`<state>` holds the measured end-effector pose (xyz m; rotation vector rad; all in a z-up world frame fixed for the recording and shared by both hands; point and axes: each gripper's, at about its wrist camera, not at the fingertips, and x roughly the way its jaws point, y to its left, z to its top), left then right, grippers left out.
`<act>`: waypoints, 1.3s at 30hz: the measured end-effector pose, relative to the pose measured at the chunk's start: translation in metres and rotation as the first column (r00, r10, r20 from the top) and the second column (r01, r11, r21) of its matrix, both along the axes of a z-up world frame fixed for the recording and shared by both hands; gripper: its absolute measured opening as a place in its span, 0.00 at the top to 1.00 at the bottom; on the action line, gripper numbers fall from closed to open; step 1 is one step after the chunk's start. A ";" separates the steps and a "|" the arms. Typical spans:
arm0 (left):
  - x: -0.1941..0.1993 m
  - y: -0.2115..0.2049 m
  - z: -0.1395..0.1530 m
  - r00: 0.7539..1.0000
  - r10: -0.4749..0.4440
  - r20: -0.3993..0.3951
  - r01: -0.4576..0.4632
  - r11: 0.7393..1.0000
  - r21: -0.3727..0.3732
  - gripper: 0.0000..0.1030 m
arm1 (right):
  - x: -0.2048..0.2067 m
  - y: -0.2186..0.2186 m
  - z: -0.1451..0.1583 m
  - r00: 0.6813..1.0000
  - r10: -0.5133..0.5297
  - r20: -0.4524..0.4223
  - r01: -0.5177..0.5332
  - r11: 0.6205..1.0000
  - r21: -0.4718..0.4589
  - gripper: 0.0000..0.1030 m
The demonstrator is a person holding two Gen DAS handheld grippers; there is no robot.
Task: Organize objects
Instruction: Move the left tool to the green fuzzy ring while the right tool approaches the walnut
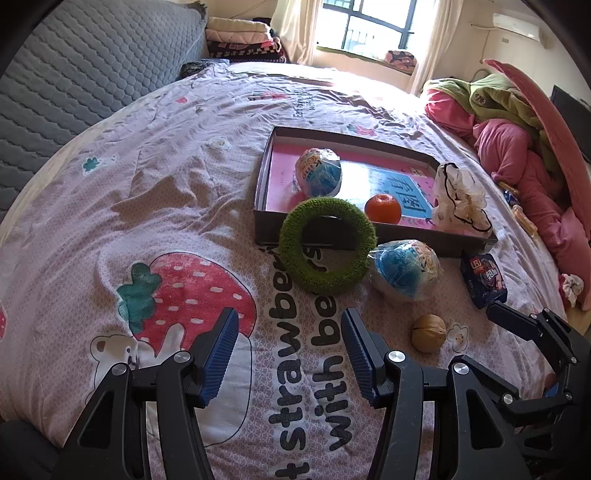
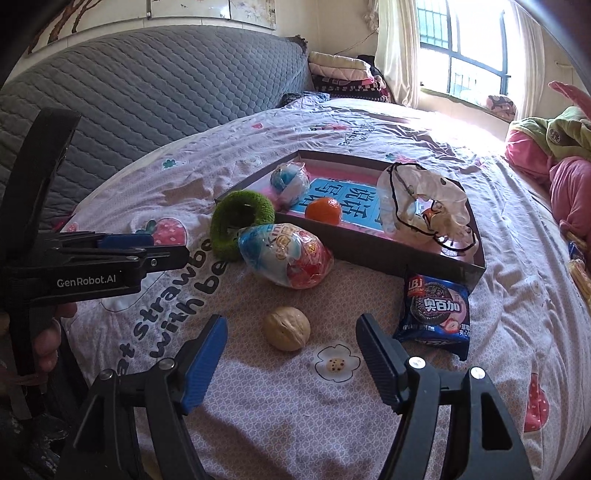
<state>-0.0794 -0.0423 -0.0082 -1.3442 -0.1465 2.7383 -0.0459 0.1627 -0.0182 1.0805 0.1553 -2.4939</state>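
Left wrist view
Room: a bedroom with a sunlit window [image 1: 365,33] at the back and a grey quilted headboard [image 1: 92,74] on the left.
Bed: a pink strawberry-print sheet [image 1: 147,177] carries everything; pink and green bedding [image 1: 517,140] is heaped at the right edge.
Box: a shallow dark box [image 1: 369,236] sits mid-bed. Inside it are a wrapped toy egg [image 1: 319,171], an orange [image 1: 383,208] and a crinkly white bag [image 1: 460,199].
Left outside: a green ring [image 1: 327,245] leans against the box's near wall, a second toy egg [image 1: 406,269] lies just beside it, a walnut [image 1: 428,333] sits nearer, and a blue biscuit packet [image 1: 484,278] lies to the right.
Left claw [image 1: 288,354]: fingers apart, nothing between them, aimed toward the ring.

Right wrist view
Background: the same headboard [image 2: 155,92], window [image 2: 465,55] and sheet [image 2: 295,406].
Right claw [image 2: 290,360]: fingers apart and empty, with the walnut [image 2: 285,328] just ahead, between their lines but untouched.
Neighbours: the biscuit packet [image 2: 436,314] lies right of the walnut, the loose egg [image 2: 286,256] beyond it, the ring [image 2: 240,225] farther left.
Box [image 2: 369,251]: its three items are inside.
Progress: judging by this, three things are stowed and four remain out, so roughly halfway.
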 end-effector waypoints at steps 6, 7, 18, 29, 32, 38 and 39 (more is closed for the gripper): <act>-0.006 0.002 -0.005 1.000 -0.019 -0.009 0.019 1.000 0.010 0.42 | -0.001 -0.003 -0.007 1.000 -0.003 0.007 0.003 1.000 0.019 0.30; -0.008 0.002 -0.006 1.000 -0.019 -0.009 0.019 1.000 0.011 0.42 | -0.002 -0.003 -0.009 1.000 -0.002 0.011 0.002 1.000 0.019 0.30; -0.035 -0.005 -0.014 1.000 0.004 0.000 -0.004 1.000 0.020 0.42 | -0.008 -0.006 -0.021 1.000 -0.002 0.028 0.002 1.000 0.030 0.30; -0.059 -0.007 -0.024 1.000 0.017 0.002 -0.017 0.999 0.029 0.42 | -0.015 -0.013 -0.033 0.999 0.005 0.042 -0.007 0.999 0.050 0.30; -0.062 -0.006 -0.024 1.000 0.013 0.003 -0.013 0.999 0.033 0.43 | -0.017 -0.014 -0.035 0.999 0.001 0.042 -0.003 0.999 0.054 0.30; -0.071 -0.006 -0.028 1.000 0.015 0.009 -0.016 0.999 0.052 0.43 | -0.018 -0.018 -0.038 1.000 0.006 0.022 -0.008 0.997 0.078 0.30; -0.073 -0.006 -0.029 1.000 0.015 0.012 -0.016 0.998 0.056 0.43 | -0.018 -0.019 -0.039 1.000 0.008 0.016 -0.009 0.997 0.081 0.31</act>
